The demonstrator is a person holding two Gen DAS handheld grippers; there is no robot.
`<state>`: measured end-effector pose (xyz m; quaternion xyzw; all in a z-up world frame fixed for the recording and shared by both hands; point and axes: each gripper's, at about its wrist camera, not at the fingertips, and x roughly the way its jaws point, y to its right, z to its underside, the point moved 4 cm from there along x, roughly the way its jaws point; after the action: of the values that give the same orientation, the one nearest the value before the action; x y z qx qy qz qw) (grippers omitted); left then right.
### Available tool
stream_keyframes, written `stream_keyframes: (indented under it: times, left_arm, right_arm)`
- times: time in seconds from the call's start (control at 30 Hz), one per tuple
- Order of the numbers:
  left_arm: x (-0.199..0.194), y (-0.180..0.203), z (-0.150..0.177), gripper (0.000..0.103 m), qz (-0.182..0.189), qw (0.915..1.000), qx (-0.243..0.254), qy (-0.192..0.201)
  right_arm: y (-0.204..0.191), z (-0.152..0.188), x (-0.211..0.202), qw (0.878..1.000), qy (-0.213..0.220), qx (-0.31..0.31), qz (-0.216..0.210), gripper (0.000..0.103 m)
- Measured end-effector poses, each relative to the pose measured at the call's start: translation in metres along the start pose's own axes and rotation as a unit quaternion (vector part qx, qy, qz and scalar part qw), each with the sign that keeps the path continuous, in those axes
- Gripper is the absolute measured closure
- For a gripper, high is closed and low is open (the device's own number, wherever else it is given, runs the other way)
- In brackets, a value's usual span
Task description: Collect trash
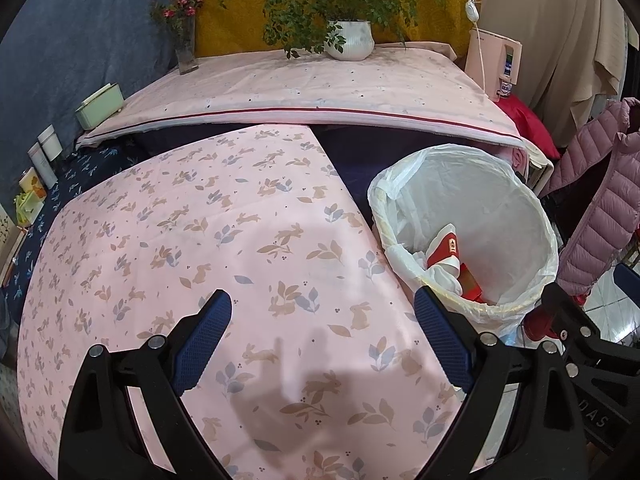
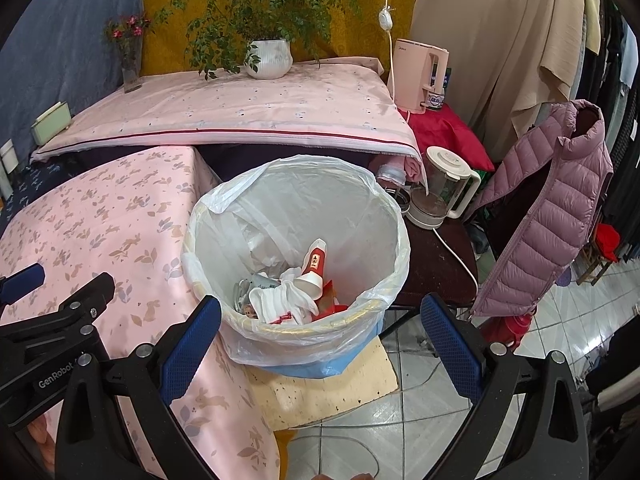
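1. Left gripper (image 1: pixel 322 316): blue-padded jaws spread wide, nothing between them, hovering above the pink rabbit-and-leaf printed tablecloth (image 1: pixel 224 240).
2. Right gripper (image 2: pixel 320 322): jaws likewise wide apart and empty, poised just above the near rim of the round bin lined with a translucent white plastic bag (image 2: pixel 288 200).
3. Trash already down in the bin, straight ahead of and below the right gripper: a white-and-red crushed paper cup (image 2: pixel 314 266), crumpled white tissue (image 2: pixel 280 300), red wrapper scraps (image 2: pixel 330 300), and a greyish crumpled piece at the left that cannot be told apart clearly.
4. From the left gripper, bin ahead and to the right, off the edge of the printed cloth; no loose litter visible on the cloth ahead of that gripper.
5. Step in hand, judged from empty jaws over a part-filled bin: just after a drop, or between pickups.
6. Next move, as a judgement: swing away from the bin to hunt for remaining litter on the table; if none, close on the bag's folded-over rim to gather it.
7. Risks: thin bag film likely to slip or tear under the pads; light bin may tip if nudged at the rim.
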<state>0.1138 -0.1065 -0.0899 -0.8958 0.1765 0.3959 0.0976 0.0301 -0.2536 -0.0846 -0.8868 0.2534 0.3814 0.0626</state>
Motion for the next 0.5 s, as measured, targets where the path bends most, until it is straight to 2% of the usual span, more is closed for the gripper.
stream_keyframes:
  times: [0.5]
  left_arm:
    - [0.0026, 0.0001, 0.001, 0.015, -0.003, 1.0, 0.001, -0.001]
  right_arm:
    - [0.0024, 0.0015, 0.0032, 1.0, -0.004, 0.002, 0.0, 0.007]
